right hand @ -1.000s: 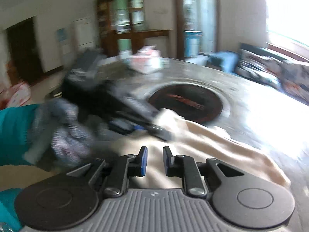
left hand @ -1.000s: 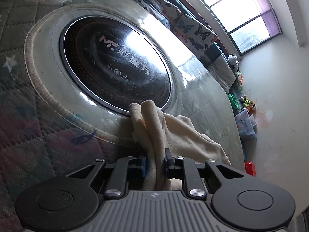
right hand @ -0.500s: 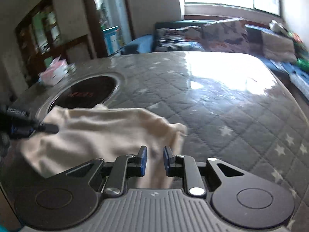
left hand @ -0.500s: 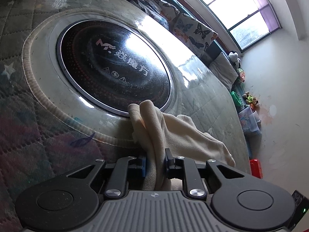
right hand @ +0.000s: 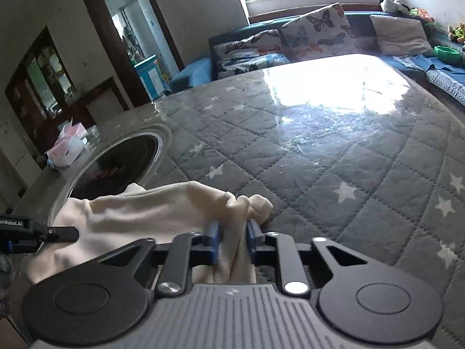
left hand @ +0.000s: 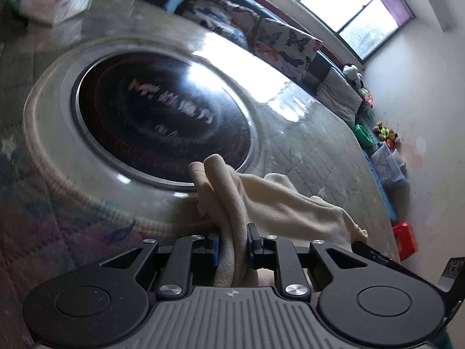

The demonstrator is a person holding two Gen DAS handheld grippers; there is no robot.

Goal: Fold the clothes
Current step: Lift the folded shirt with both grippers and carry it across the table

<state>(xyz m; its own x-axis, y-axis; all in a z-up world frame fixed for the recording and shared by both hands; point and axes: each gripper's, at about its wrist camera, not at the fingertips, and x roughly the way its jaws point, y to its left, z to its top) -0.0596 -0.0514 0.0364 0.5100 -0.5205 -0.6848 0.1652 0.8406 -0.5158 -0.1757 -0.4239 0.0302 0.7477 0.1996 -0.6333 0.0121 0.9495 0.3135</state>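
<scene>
A cream garment (left hand: 279, 200) lies bunched on the grey quilted table cover (right hand: 334, 174), at the edge of the round black cooktop (left hand: 162, 119). My left gripper (left hand: 232, 247) is shut on a thick fold of it. The same garment (right hand: 145, 212) shows in the right wrist view, stretched between both grippers. My right gripper (right hand: 231, 240) is shut on its other bunched end. The left gripper's tip (right hand: 58, 234) shows at the left edge of that view, holding the cloth.
A pink tissue box (right hand: 68, 147) sits beyond the cooktop (right hand: 116, 165). A sofa with butterfly cushions (right hand: 316, 35) runs along the table's far side under the window. Toys and a red stool (left hand: 405, 240) stand by the wall.
My right gripper swung from the left gripper's side to the cloth's other end and closed on it. The left gripper kept its hold and shifted slightly.
</scene>
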